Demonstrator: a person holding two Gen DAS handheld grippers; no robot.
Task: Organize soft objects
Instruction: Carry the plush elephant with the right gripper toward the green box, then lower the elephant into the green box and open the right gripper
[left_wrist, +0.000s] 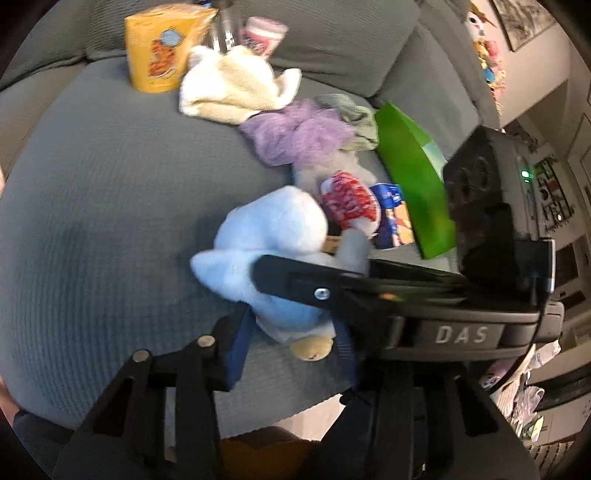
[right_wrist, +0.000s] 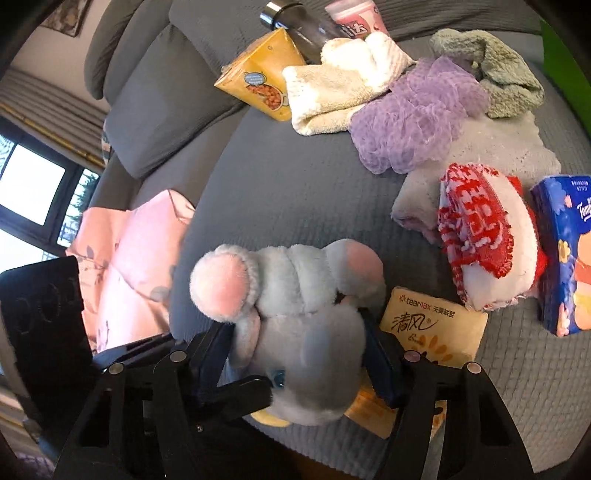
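A pale blue plush toy (right_wrist: 299, 332) with pink-soled feet lies near the front edge of the grey sofa seat (left_wrist: 110, 221), and both grippers have hold of it. In the right wrist view the right gripper (right_wrist: 299, 347) is closed about the toy's body, its blue-padded fingers (right_wrist: 380, 369) pressing into the fur on either side, while the tip of the other tool reaches in from the left against the toy's underside. In the left wrist view the left gripper (left_wrist: 291, 343) clasps the toy's lower end, near a yellow foot, and the right tool's black arm crosses in front of the toy. Under the toy's right side lies a beige tissue pack (right_wrist: 432, 332). Further back on the seat sit a red-and-white knitted item (right_wrist: 484, 236), touching a blue tissue pack (right_wrist: 565, 254), a grey towel (right_wrist: 491, 147), a purple mesh pouf (right_wrist: 413, 118), a cream towel (right_wrist: 332, 88), a green-grey cloth (right_wrist: 498, 74), and a yellow box (right_wrist: 262, 77). A pink pillow (right_wrist: 136, 258) rests to the left.
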